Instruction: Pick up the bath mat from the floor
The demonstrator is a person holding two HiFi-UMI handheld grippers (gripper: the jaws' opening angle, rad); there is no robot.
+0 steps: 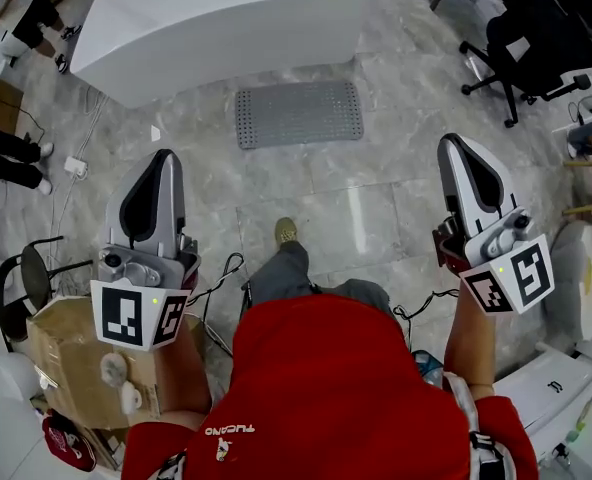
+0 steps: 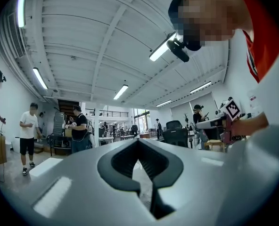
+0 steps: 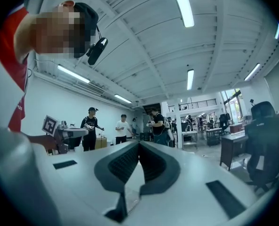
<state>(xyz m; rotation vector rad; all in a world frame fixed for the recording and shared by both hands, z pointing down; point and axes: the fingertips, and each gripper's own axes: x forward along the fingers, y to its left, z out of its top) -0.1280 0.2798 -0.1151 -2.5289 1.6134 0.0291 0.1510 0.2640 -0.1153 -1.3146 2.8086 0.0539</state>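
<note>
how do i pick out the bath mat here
Find the big white tub at the top of the head view. On the floor just before it lies the bath mat, the only flat grey rectangle, round-cornered and dotted all over.

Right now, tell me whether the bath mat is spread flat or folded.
Spread flat: the bath mat lies as a full rectangle on the floor, all four corners showing.
</note>
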